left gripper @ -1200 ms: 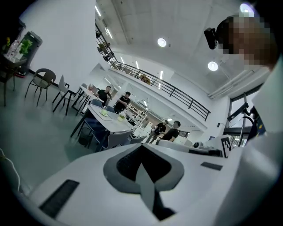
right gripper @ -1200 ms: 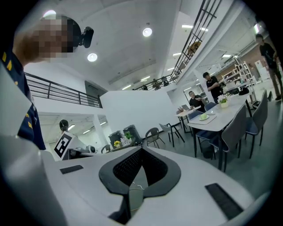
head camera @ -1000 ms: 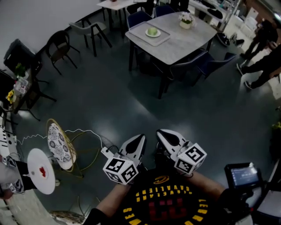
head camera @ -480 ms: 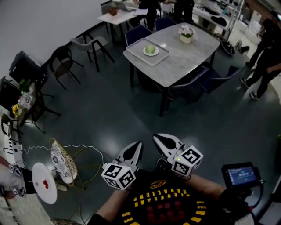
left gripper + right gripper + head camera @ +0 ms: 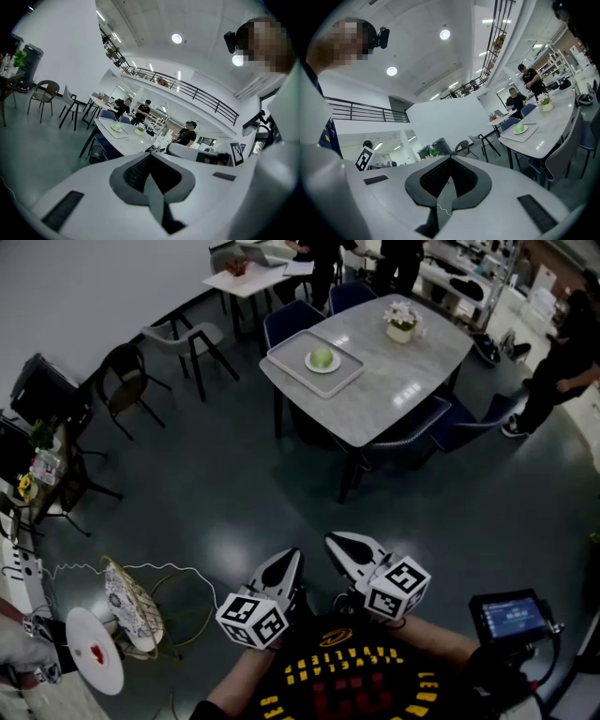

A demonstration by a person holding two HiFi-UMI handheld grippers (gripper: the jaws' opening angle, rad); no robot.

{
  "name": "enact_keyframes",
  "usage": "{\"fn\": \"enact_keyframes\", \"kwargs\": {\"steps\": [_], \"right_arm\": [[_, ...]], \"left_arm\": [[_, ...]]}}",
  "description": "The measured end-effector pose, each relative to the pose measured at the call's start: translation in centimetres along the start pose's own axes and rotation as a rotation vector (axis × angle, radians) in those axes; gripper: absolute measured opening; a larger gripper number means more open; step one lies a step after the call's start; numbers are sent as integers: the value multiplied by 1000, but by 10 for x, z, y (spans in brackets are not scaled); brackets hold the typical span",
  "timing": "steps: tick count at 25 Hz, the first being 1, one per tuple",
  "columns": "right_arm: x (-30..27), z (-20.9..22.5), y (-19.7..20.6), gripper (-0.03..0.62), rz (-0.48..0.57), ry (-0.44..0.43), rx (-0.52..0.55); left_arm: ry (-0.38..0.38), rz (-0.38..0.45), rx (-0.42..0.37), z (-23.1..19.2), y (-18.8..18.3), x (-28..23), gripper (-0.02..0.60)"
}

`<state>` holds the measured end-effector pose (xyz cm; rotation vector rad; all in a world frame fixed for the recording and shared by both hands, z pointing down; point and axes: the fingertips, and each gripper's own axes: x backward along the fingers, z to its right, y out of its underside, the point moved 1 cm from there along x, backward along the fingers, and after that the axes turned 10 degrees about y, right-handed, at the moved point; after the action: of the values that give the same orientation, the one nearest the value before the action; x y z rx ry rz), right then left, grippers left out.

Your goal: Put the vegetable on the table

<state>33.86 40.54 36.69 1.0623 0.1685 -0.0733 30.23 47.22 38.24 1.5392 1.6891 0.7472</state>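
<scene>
A pale green round vegetable point(image 5: 322, 358) lies on a small plate in a grey tray point(image 5: 292, 356) at the left end of the grey table point(image 5: 394, 381), far ahead of me. It shows again as the vegetable point(image 5: 116, 126) in the left gripper view and the vegetable point(image 5: 520, 128) in the right gripper view. My left gripper point(image 5: 294, 557) and right gripper point(image 5: 334, 542) are held side by side close to my chest, over the dark floor. Both the left gripper point(image 5: 151, 157) and the right gripper point(image 5: 450, 160) are shut with nothing between their pads.
Dark blue chairs point(image 5: 450, 427) ring the table, and a flower pot point(image 5: 401, 326) stands on it. People point(image 5: 562, 362) stand at the right and behind the table. On the floor at left are a wire chair point(image 5: 131, 601), a white cable point(image 5: 178, 568) and a round side table point(image 5: 92, 662).
The table with the tray has drawn nearer and slid lower in the head view. Both grippers travelled forward together and stayed shut.
</scene>
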Motion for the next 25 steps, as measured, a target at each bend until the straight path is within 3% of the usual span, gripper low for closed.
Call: {"fn": "enact_keyframes", "kwargs": {"steps": [12,18,25], "right_arm": [[-150,-3,-46,3,12,76,9],[-204,-6,-50,3,-34,102,28],[-248,25,-56,3,-73,109,2]], "left_arm": [[87,-1,8,-120,-109,-24,0],[99,3,70,-172,-134,-30,0],[89,-14,110,-210,-147,-64,0]]}}
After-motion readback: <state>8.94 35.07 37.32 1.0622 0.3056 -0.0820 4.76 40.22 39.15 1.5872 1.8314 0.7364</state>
